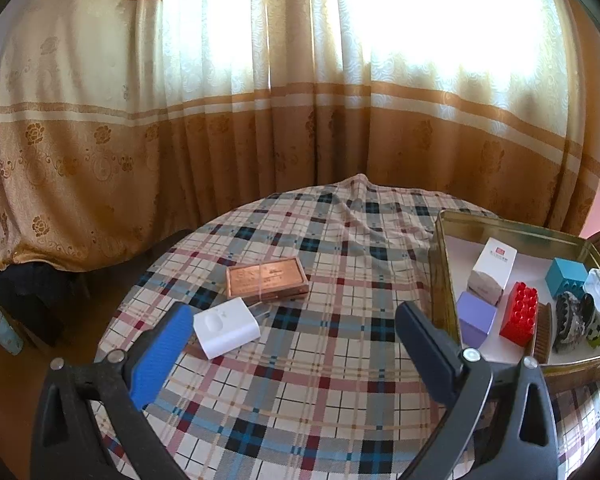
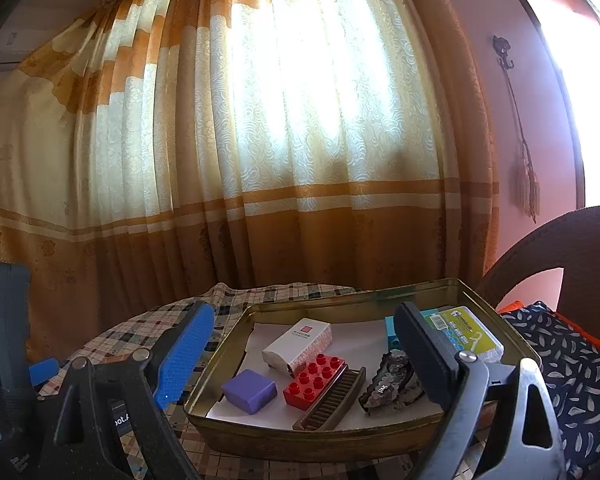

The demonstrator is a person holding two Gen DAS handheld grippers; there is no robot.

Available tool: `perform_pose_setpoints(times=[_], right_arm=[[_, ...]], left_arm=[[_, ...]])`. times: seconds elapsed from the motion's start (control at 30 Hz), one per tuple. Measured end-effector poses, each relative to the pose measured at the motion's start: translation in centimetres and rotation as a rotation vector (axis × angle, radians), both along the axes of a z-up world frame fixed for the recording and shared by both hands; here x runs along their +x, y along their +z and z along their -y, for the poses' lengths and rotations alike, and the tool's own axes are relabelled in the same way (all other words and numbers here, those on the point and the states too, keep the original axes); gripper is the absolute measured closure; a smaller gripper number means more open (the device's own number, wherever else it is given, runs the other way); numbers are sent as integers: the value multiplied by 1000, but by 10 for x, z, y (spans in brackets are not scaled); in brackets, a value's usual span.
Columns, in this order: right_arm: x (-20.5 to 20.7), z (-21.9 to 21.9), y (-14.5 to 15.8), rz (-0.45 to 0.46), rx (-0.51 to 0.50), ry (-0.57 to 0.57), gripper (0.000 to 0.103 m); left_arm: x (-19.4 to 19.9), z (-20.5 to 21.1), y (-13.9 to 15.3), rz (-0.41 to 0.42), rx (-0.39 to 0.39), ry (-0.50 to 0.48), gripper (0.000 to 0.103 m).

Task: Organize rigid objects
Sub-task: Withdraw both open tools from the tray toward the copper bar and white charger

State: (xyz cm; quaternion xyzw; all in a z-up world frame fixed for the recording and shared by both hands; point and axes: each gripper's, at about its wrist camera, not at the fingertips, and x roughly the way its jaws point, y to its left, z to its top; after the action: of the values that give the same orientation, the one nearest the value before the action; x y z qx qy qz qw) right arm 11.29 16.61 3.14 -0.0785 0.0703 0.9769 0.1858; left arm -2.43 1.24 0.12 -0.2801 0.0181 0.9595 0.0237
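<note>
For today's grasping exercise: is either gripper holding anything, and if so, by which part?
Nothing is held. The left gripper and the right gripper are both open and empty.

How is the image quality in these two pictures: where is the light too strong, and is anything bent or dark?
Left wrist view: the window behind the cream and orange patterned curtain is overexposed, and the fisheye bends the round plaid-covered table. Right wrist view: the same backlight burns out the curtain's middle, the corners go dark, while the shallow gold metal tray stays sharp.

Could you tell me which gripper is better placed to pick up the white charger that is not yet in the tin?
Left. The left gripper is open with the charger just ahead by its blue finger; the right gripper faces the tin.
</note>
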Motion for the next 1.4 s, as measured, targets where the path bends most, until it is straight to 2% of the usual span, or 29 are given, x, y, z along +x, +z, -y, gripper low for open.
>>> perform_pose_setpoints(times=[0.53, 0.7, 0.87, 1.0, 1.13, 1.23, 1.4], right_arm=[[0, 3, -1, 0, -15, 2, 10], [-17, 15, -1, 32, -6, 16, 10], [-33, 28, 1, 30, -3, 42, 10], [-46, 40, 0, 47, 2, 79, 10], [-58, 51, -1, 41, 7, 109, 10], [-68, 60, -2, 35, 15, 122, 10], [-83, 78, -4, 33, 56, 154, 10]], left_arm=[[-3, 2, 0, 20, 13, -4, 1], [-9, 6, -1, 39, 33, -16, 1], [-18, 19, 0, 38, 43, 11, 1], [-23, 31, 2, -3, -30, 56, 1], [-33, 48, 0, 24, -4, 80, 1], [-36, 56, 0, 10, -29, 103, 1], [-43, 70, -2, 16, -8, 131, 1]])
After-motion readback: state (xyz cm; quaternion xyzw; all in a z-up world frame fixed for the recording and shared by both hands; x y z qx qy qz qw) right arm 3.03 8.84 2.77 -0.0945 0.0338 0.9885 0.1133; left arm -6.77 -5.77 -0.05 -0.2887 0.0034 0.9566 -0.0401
